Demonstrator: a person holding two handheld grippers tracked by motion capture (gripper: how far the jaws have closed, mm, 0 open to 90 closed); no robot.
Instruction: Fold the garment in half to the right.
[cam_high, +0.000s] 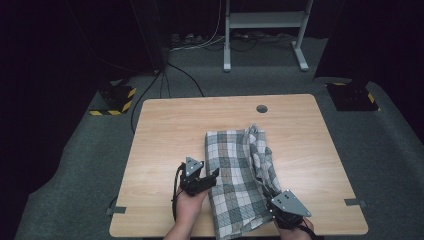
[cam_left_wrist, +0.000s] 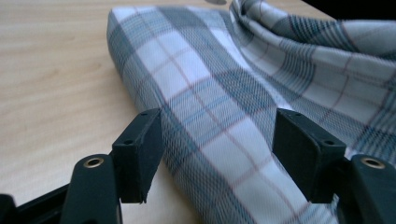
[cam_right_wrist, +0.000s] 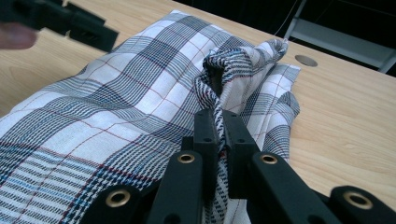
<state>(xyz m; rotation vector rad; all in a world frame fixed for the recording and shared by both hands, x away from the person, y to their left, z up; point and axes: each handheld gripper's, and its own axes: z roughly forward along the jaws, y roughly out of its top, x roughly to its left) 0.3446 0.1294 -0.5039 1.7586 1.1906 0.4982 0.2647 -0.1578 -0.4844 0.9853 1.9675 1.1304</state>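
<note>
Right gripper view: cloth edge pinched in right claw.

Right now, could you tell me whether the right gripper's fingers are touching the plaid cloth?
Touching: the right gripper view shows the fingers pinching a raised fold of the plaid cloth.

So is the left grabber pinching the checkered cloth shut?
No, the left gripper has its jaws standing wide apart over the checkered cloth, with neither pad pressing on it.

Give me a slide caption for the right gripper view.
Right gripper shut on a raised fold of the checked cloth on the wooden table.
</note>
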